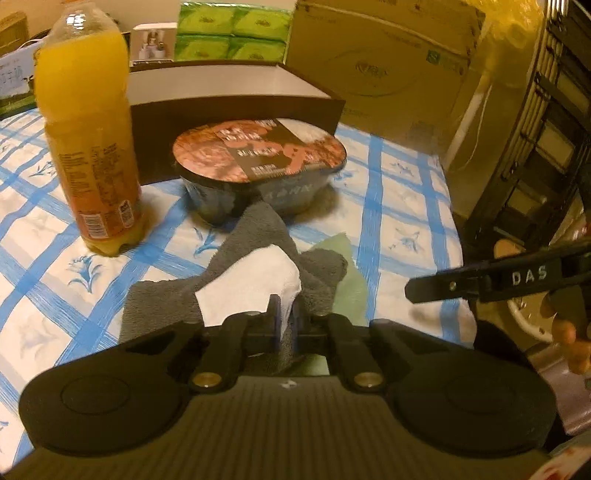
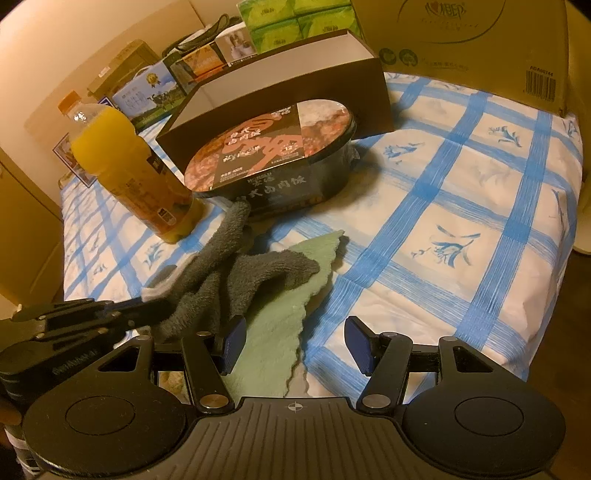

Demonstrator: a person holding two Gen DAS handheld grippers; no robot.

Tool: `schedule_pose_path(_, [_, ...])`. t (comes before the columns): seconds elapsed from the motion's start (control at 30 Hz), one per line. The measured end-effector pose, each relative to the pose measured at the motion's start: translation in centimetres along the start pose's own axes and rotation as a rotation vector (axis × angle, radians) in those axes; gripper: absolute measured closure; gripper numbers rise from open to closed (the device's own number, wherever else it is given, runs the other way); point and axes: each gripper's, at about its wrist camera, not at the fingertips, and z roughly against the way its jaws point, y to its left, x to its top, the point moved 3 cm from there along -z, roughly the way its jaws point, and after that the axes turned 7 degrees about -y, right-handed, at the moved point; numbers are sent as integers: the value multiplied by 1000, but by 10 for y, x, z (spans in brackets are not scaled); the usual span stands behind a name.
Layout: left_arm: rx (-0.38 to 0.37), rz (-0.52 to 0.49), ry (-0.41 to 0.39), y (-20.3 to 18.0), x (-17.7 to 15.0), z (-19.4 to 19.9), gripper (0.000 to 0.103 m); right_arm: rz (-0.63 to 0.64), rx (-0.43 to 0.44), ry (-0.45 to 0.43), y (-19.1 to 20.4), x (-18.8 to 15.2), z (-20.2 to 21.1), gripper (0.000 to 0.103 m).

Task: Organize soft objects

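A grey sock (image 1: 255, 236) with a white heel patch (image 1: 255, 284) lies on the blue-checked cloth. My left gripper (image 1: 286, 321) is shut on the grey sock near the patch. A second grey sock (image 2: 273, 269) lies across a pale green cloth (image 2: 273, 332), whose corner shows in the left wrist view (image 1: 340, 247). My right gripper (image 2: 295, 343) is open and empty, low over the green cloth's near edge. The left gripper (image 2: 147, 304) enters the right wrist view from the left, holding the sock. The right gripper's finger (image 1: 443, 286) shows at the right of the left wrist view.
An orange juice bottle (image 1: 88, 140) stands at the left. A sealed oval meal bowl (image 1: 258, 162) sits behind the socks, before a dark open box (image 1: 236, 92). Cardboard boxes (image 1: 384, 55) and green tissue packs (image 1: 232, 29) line the back. The table edge (image 1: 454, 229) falls off at right.
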Motion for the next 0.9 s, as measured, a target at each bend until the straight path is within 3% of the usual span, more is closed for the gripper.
schedule_pose_path(0.23, [28, 72, -78, 25, 5, 33, 99, 15, 30, -4, 11, -1, -4, 43])
schedule_pose_path(0.43, [16, 183, -90, 47, -3, 54, 99, 51, 90, -9, 33, -1, -10, 43])
schedule_pose_path(0.57, [-27, 252, -90, 53, -8, 59, 99, 64, 103, -3, 42, -1, -14, 43])
schedule_pose_path(0.9, [-92, 290, -71, 47, -11, 54, 98, 45, 81, 10, 35, -4, -15, 43])
